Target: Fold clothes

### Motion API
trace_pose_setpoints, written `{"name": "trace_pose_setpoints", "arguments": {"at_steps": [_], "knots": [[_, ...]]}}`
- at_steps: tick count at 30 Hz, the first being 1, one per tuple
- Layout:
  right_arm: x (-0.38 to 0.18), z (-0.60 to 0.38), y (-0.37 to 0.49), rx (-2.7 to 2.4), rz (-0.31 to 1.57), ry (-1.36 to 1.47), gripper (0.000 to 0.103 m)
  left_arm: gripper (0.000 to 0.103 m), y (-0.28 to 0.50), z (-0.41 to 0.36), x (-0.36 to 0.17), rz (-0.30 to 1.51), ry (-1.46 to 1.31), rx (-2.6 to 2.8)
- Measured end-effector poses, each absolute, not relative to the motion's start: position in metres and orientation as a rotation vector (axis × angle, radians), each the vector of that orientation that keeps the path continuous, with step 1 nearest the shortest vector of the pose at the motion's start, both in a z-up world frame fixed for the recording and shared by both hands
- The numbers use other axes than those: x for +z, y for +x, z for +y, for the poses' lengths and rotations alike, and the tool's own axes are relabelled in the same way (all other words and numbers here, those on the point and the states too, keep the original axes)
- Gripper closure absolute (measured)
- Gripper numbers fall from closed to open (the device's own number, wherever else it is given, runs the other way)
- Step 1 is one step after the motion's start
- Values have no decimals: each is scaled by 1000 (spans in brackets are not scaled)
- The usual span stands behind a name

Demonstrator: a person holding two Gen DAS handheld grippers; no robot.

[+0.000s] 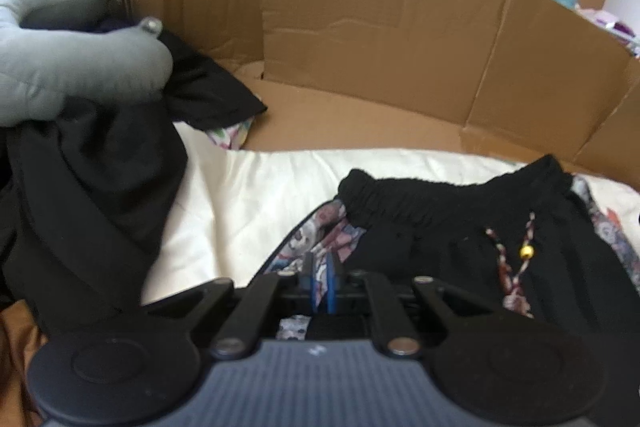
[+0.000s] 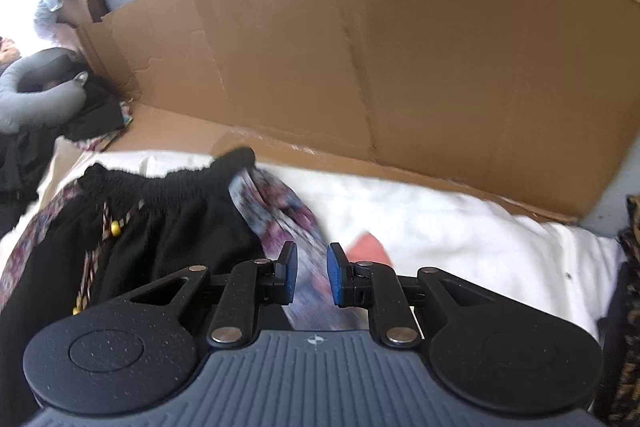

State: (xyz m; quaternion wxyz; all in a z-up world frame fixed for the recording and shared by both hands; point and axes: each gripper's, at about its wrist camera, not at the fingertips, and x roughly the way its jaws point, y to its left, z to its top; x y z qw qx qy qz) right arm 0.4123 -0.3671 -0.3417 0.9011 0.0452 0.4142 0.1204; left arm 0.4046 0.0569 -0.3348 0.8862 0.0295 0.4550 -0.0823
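Left claw [image 1: 320, 281] pinched shut on the patterned edge of the black skirt [image 1: 460, 243]. Right claw [image 2: 312, 273] parted narrowly, pads clear of the floral strip passing between them; no grip there. Skirt spread flat on the white sheet [image 1: 248, 203], gathered elastic waistband toward 12 o'clock, braided drawstring [image 1: 516, 259] with yellow bead near 3 o'clock. Cardboard wall [image 2: 360, 67] behind at 12 o'clock. Dark clothes pile [image 1: 80, 167] and grey pillow [image 1: 80, 67] at 9 o'clock.
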Motion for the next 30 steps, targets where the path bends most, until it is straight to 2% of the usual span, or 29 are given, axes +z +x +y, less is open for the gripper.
{"name": "trace_pose_setpoints", "arguments": {"at_steps": [13,23,25,27,30], "knots": [[-394,-410,367,252,981,123,81,96,381,76,-347,977,33,-147],[-389,-406,325,263,1021,54,81,96,369,92,-355,1004,37,-128],[-386,-409,324,253,1016,63,79,96,368,95,-355,1006,35,-122],[-382,-415,325,247,996,91,71,96,367,98,-355,1009,28,-114],[-386,-424,335,248,1000,154,68,96,366,100,-356,1014,20,-109]]}}
